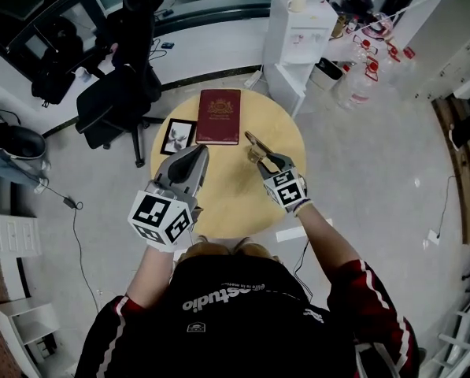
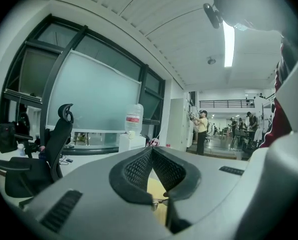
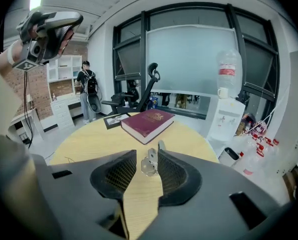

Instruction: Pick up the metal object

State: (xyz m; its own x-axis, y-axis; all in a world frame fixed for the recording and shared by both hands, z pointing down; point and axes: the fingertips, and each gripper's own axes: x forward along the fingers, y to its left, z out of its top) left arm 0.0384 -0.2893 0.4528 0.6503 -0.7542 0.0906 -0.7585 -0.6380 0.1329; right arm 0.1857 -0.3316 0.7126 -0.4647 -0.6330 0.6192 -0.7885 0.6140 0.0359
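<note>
Right gripper view: poised with right gripper [image 3: 147, 155] open, jaws flanking but not pressing the metal object [image 3: 149, 165] on the table [image 3: 89, 140] near the book [image 3: 148, 123]; yet to close and lift; left gripper [image 2: 151, 151] shut.

Right gripper [image 3: 147, 153]: grey body, black mesh-patterned pads. Left gripper [image 1: 197, 154]: the same grey. Each carries a white cube [image 1: 162, 217] with black square markers. Between the right jaws, the metal object [image 3: 149, 160] is silver. Under it, the table [image 3: 89, 141] is pale yellow wood grain. Beyond the right gripper, the book [image 3: 148, 123] is maroon with a gold emblem.
</note>
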